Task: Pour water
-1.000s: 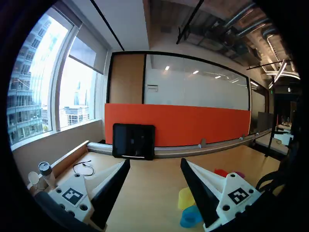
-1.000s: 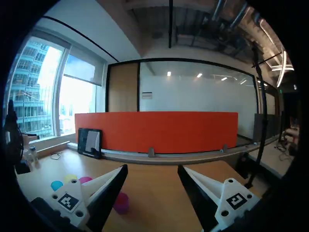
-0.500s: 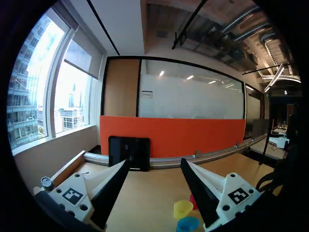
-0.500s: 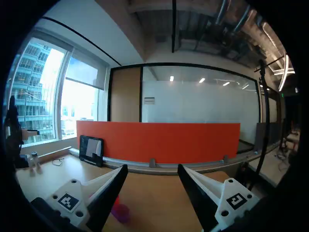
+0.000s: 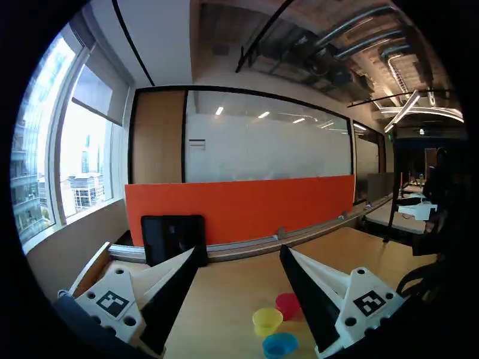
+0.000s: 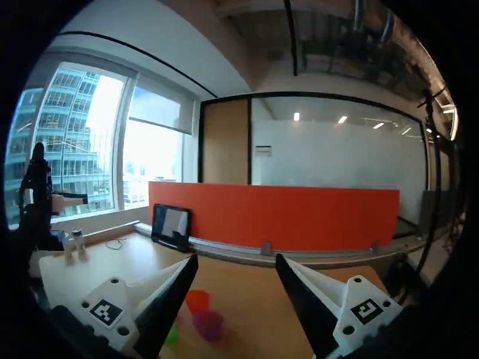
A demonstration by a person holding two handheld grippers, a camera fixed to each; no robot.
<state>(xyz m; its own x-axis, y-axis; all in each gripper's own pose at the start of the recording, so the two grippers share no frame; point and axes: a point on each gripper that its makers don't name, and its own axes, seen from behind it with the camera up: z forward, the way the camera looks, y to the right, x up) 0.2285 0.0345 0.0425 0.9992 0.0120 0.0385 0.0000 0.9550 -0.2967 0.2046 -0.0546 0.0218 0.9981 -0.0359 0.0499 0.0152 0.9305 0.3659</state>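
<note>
Hovering over desk: left gripper, right gripper both spread, empty; coded tags on each.

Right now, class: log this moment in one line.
task: pour water | left gripper: open, empty | right gripper: open, empty | yellow cup, blue cup, red cup: upright on desk

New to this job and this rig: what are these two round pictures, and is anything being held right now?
No robot here: a person carries a two-finger tool in each hand, each with a camera looking along its fingers. One picture comes from the left hand-held gripper, the other from the right hand-held gripper. Both are open and hold nothing. On the wooden desk stand small cups: a yellow cup, a red cup and a blue cup. A dark tablet stands before the orange divider.
</note>
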